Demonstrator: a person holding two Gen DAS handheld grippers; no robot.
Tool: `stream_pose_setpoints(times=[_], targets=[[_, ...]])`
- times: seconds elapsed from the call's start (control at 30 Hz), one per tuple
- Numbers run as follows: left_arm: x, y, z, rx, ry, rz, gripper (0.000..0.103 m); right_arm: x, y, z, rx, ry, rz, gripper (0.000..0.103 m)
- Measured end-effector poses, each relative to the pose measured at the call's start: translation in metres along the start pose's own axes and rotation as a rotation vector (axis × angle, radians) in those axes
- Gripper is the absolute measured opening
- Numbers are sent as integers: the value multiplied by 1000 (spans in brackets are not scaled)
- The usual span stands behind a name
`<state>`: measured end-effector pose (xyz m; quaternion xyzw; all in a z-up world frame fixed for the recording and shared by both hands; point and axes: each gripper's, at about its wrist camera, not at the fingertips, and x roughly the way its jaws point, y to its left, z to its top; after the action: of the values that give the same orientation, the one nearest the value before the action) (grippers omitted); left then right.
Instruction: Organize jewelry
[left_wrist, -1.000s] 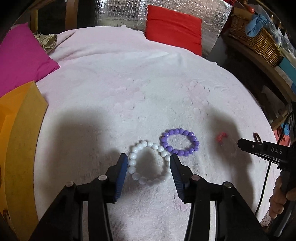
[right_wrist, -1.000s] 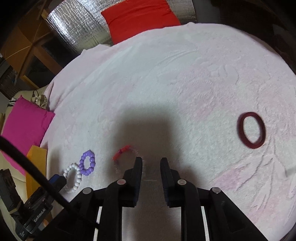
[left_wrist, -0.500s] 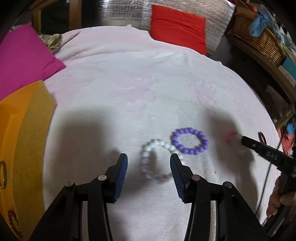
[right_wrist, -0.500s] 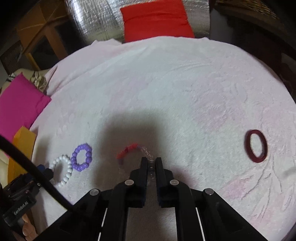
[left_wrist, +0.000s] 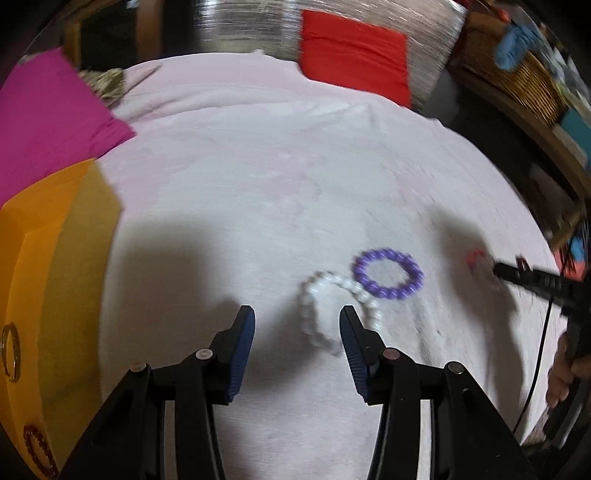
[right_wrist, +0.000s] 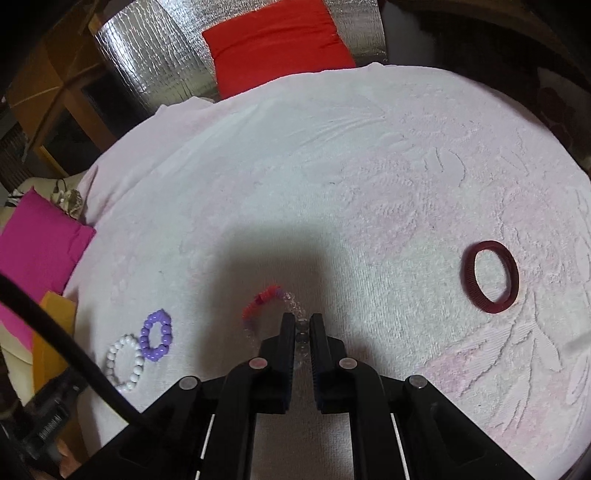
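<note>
Right wrist view: the right gripper (right_wrist: 302, 325) has its jaws pinched nearly together on the clear beads of a clear-and-red bracelet (right_wrist: 264, 301), which lies on the pink towel (right_wrist: 332, 155). The bracelet's red section curves away to the left of the fingertips, and a few clear beads show in the narrow gap between the pads. Further left lie a purple bracelet (right_wrist: 157, 335) and a white bracelet (right_wrist: 125, 362), touching each other. Well to the right, apart from everything else, a dark red bangle (right_wrist: 489, 277) lies on the towel. A black cable (right_wrist: 66, 350) crosses the lower left corner. At the far edge of the towel a red cushion (right_wrist: 273, 40) leans against a silver foil sheet (right_wrist: 147, 48); a magenta cushion (right_wrist: 33, 240) lies at the left.

Left wrist view, blurred: the left gripper (left_wrist: 297, 321) hangs partly open over the towel with nothing between its blue pads (left_wrist: 243, 336). Its right finger covers part of the white bracelet (left_wrist: 332, 306); whether it touches the beads cannot be told. The purple bracelet (left_wrist: 388, 273) lies just beyond, against the white one. To the right, the tip of the right gripper (left_wrist: 498, 267) meets the red part of the third bracelet (left_wrist: 474, 256), and a hand (left_wrist: 565, 373) grips its handle. On the left stands an orange box (left_wrist: 55, 258) with a gold ring (left_wrist: 11, 350) and a dark red beaded piece (left_wrist: 37, 450) in it. A wicker basket (left_wrist: 517, 81) stands at the upper right.
</note>
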<state>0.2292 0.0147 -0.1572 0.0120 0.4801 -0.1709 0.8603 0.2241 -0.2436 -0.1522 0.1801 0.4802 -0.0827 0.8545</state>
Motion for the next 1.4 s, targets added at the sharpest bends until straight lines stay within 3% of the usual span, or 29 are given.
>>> stream_pose_setpoints(times=[0.27, 0.4, 0.47, 0.87, 0.9, 1.0, 1.07, 1.23, 1.4], targets=[[8, -32, -10, 147, 40, -15, 51, 4, -8, -3, 8, 18, -16, 9], [12, -28, -8, 111, 52, -10, 57, 6, -6, -3, 4, 25, -7, 9], [15, -27, -7, 97, 55, -15, 70, 7, -7, -3, 2, 32, -9, 9], [26, -38, -4, 134, 20, 41, 69, 12, 9, -10, -41, 20, -39, 9], [27, -41, -5, 150, 10, 51, 67, 12, 10, -10, -40, 23, -34, 9], [28, -46, -6, 182, -11, 68, 46, 11, 10, -10, -35, 30, -24, 9], [28, -45, -4, 168, -10, 44, 22, 11, 5, -9, -20, 38, -5, 9], [23, -45, -2, 141, -25, 15, 10, 9, -9, -7, 28, 66, 56, 10], [13, -45, -1, 132, -53, -22, 10, 9, -18, -7, 49, 78, 111, 13]])
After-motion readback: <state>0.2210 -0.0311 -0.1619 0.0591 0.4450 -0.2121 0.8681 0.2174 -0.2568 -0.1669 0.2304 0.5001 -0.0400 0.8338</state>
